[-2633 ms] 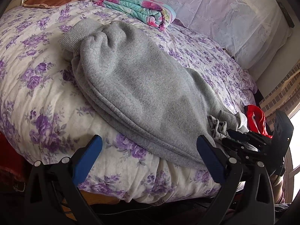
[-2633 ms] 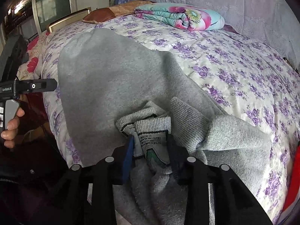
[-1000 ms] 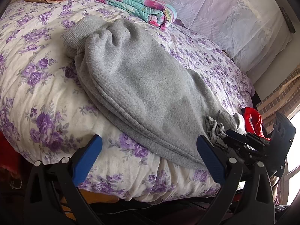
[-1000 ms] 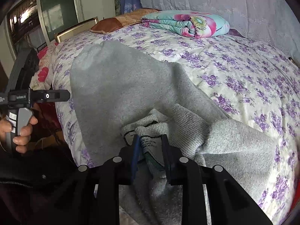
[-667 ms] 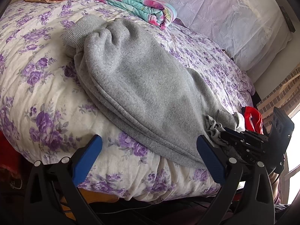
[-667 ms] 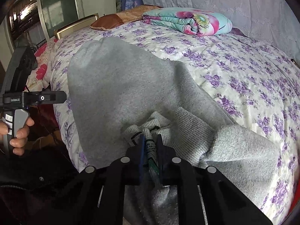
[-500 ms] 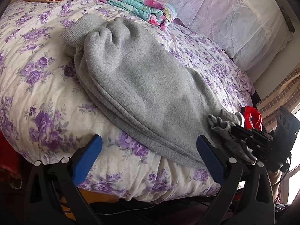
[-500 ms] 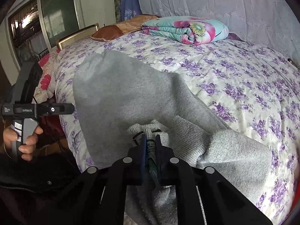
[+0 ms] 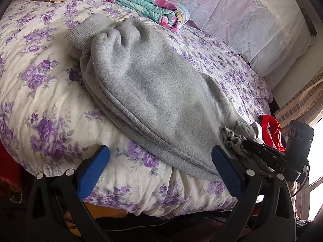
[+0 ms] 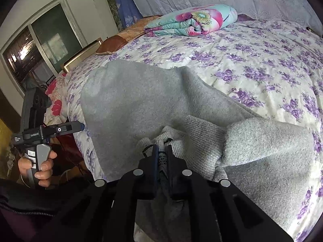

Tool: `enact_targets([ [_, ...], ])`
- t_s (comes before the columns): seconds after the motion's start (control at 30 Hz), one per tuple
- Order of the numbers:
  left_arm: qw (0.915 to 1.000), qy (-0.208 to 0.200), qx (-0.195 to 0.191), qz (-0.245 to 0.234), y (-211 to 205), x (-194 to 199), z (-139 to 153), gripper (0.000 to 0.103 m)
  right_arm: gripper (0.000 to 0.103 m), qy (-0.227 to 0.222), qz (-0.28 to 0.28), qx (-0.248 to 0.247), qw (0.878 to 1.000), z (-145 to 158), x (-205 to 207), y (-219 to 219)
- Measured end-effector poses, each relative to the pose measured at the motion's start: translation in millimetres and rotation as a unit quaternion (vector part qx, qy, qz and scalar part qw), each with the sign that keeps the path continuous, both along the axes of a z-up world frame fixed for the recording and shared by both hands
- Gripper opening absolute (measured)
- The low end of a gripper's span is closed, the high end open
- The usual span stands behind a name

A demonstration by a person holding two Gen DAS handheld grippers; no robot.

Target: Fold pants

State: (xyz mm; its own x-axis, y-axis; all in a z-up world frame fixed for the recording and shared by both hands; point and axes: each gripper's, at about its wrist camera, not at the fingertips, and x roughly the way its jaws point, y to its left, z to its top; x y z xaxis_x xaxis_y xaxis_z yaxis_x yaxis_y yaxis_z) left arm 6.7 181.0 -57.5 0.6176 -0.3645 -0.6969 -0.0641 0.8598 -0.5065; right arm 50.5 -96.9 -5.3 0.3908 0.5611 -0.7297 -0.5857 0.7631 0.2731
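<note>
Right gripper (image 10: pixel 162 155): jaws, open around the bunched waistband (image 10: pixel 161 139) 2.6 s ago, now clamped on it at the bed's (image 9: pixel 40 92) near edge. Left gripper (image 9: pixel 159 161): jaws wide open, empty, hovering just off that edge. Grey sweatpants (image 9: pixel 153 92) lie doubled, cuffs (image 9: pixel 80 38) far-left. Fold-over likely next. Folded floral quilt (image 9: pixel 147 4) beyond.

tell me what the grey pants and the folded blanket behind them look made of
Grey pants: soft fleece or sweatshirt knit, matte and fuzzy, with ribbed cuffs. Folded blanket: probably smooth printed cotton or polyester, slightly sheeny, padded-looking at its rolled edges.
</note>
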Motion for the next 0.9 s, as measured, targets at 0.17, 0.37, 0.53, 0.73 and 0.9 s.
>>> enact_targets([
  [0.17,1.0000,0.000,0.002,0.001,-0.9,0.4,0.2,0.098,0.009,0.008,0.003,0.038,0.999,14.4,3.8,-10.8],
  [0.37,1.0000,-0.001,0.001,0.000,-1.7,0.0,0.5,0.098,0.015,0.017,-0.003,-0.007,1.000,0.2,2.8,-5.2],
  [0.53,1.0000,-0.001,0.002,0.001,-1.8,-0.7,0.5,0.098,0.018,-0.022,0.014,-0.069,0.997,2.0,-8.9,7.4],
  [0.73,1.0000,-0.003,0.000,0.000,-2.9,-1.7,0.9,0.098,0.006,-0.060,0.028,-0.089,0.994,9.1,-11.6,14.1],
  [0.9,1.0000,-0.002,-0.004,0.001,-1.3,-1.3,0.7,0.098,0.006,-0.098,0.014,-0.026,0.995,52.7,-11.9,1.6],
])
